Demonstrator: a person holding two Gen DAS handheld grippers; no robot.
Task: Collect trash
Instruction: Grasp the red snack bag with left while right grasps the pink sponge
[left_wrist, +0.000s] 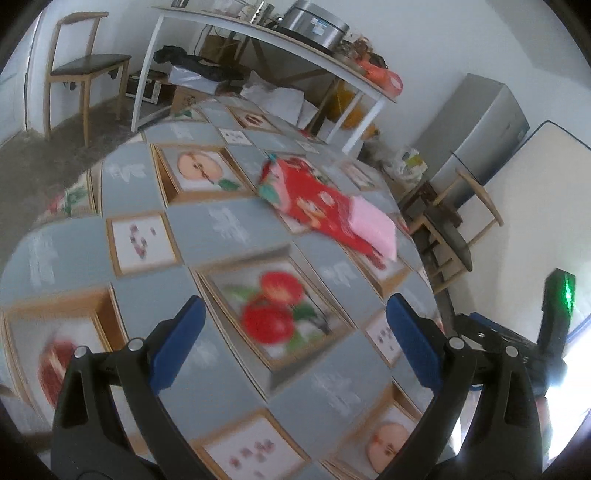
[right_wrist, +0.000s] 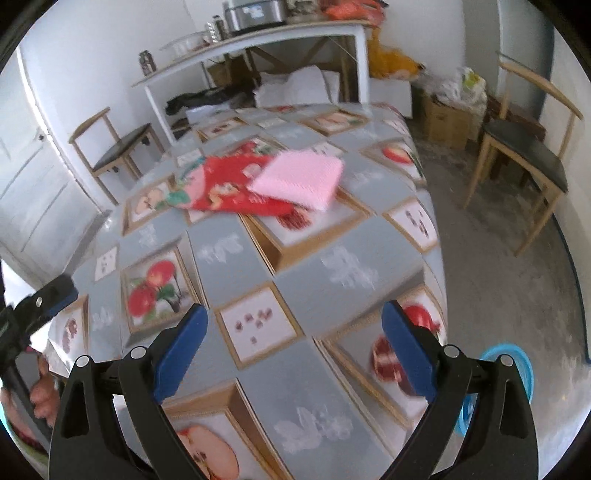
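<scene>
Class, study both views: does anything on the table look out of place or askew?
Yes: a red wrapper lies crumpled mid-table, with a pink cloth skewed across one end, overlapping it. Nothing looks spilled.

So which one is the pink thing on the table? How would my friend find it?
Look at the table covered with a grey cloth printed with fruit pictures. Near its far end lie just two loose things, overlapping. The pink thing is the plain, pale pink flat square lying partly on top of the red wrapper, which is bright red with busy pictures.

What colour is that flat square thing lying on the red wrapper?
Pale pink square, clearest in the right wrist view.
</scene>
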